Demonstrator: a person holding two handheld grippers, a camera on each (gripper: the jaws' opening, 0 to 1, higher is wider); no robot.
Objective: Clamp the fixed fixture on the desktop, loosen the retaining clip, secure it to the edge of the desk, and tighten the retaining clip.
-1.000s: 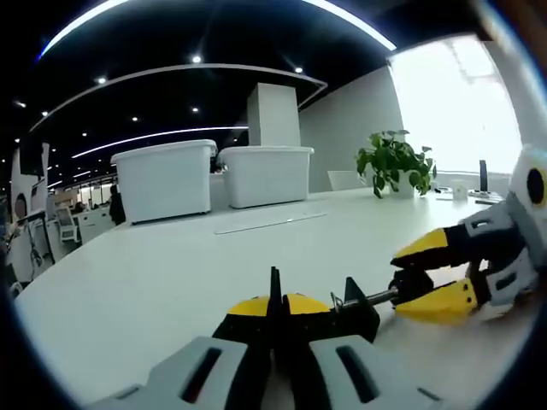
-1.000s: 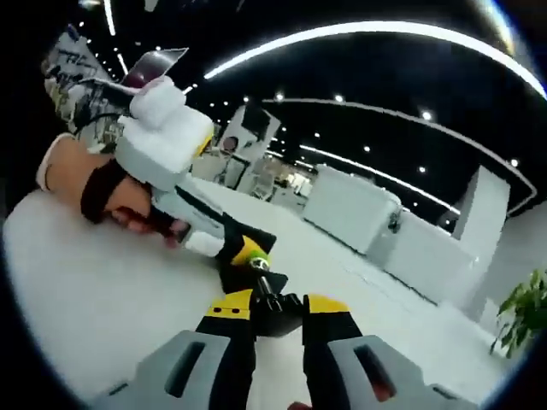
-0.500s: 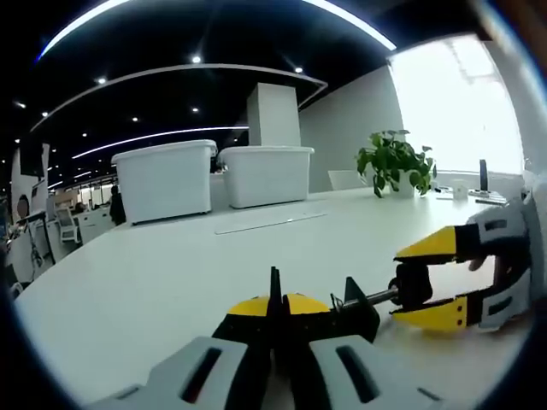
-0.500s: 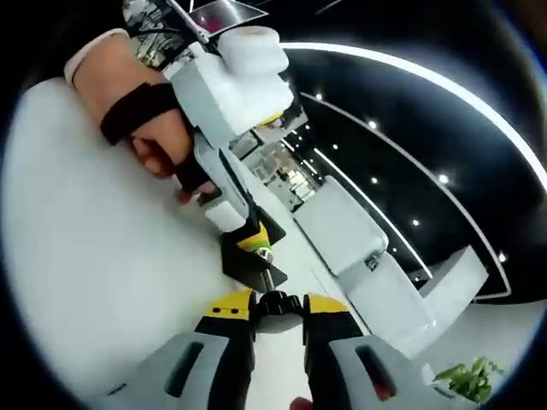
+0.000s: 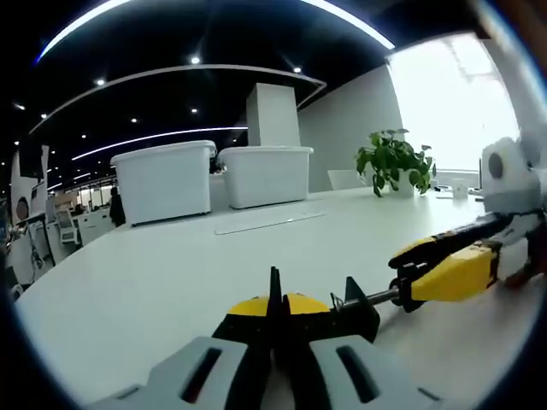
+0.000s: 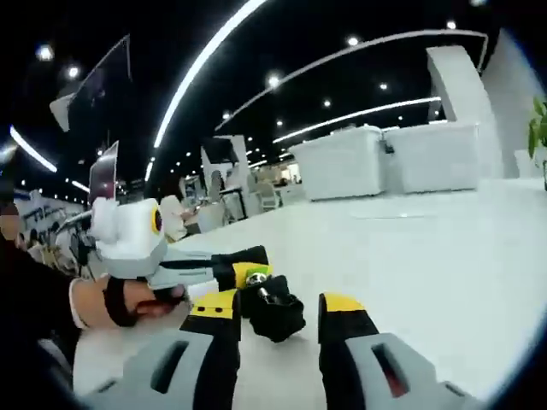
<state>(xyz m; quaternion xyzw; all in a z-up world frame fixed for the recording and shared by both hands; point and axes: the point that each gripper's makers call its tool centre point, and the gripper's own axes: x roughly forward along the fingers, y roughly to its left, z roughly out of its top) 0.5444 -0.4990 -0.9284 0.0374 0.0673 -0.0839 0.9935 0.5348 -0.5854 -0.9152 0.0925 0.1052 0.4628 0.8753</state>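
Right now the black clamp fixture [image 5: 355, 312] lies on the white desk [image 5: 154, 290], its body pinched between the closed jaws of the left gripper [image 5: 279, 318]. At its screw knob [image 6: 273, 314], the right gripper [image 6: 278, 320] has its jaws parted around the knob (touching or not, I cannot tell). Two white bins [image 5: 214, 178] stand well behind the fixture, a potted plant [image 5: 393, 161] beside them.
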